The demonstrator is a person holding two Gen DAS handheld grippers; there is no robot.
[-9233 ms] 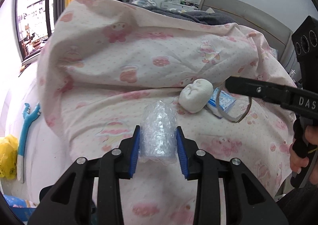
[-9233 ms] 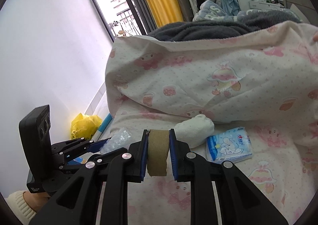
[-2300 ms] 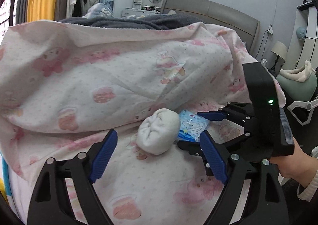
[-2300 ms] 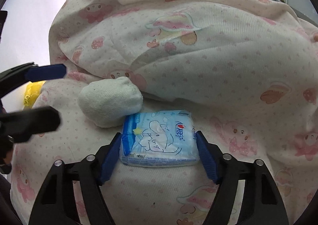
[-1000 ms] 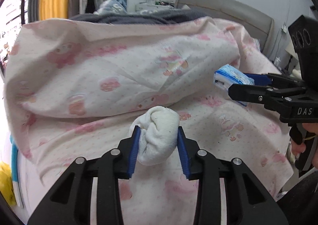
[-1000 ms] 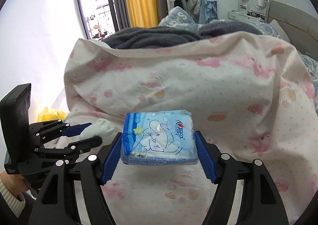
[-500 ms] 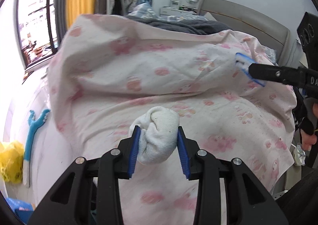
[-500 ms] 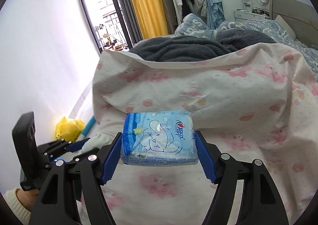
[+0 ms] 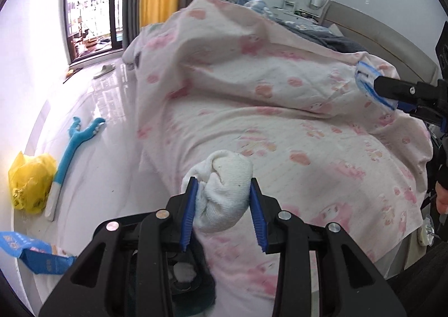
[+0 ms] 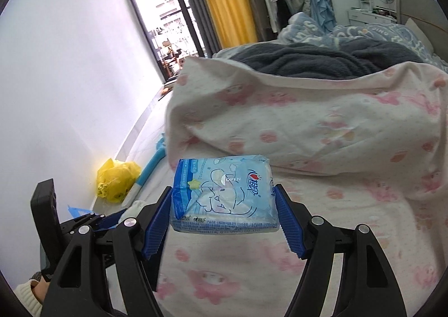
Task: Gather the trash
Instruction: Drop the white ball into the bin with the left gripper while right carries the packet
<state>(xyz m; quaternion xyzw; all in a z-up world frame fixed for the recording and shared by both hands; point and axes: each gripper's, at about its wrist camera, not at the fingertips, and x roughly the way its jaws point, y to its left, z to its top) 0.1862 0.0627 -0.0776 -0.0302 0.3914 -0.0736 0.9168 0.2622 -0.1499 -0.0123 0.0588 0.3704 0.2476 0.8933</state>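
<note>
A bed [image 9: 280, 132] under a white quilt printed with pink cartoon figures fills both views, with a white tiled floor [image 9: 92, 110] to its left carrying a yellow plastic bag [image 9: 28, 180] and a blue long-handled brush [image 9: 72, 149] lying just beside it. The right gripper [image 10: 224, 205] is clamped on a blue-and-white tissue pack [image 10: 224, 194], held clear above the quilt. The left gripper [image 9: 222, 205] is closed narrowly on a balled white sock [image 9: 224, 188], held above the bed's near edge.

Left claw [image 9: 222, 205] clamped narrow; right claw [image 10: 224, 216] clamped wide, both loaded.
</note>
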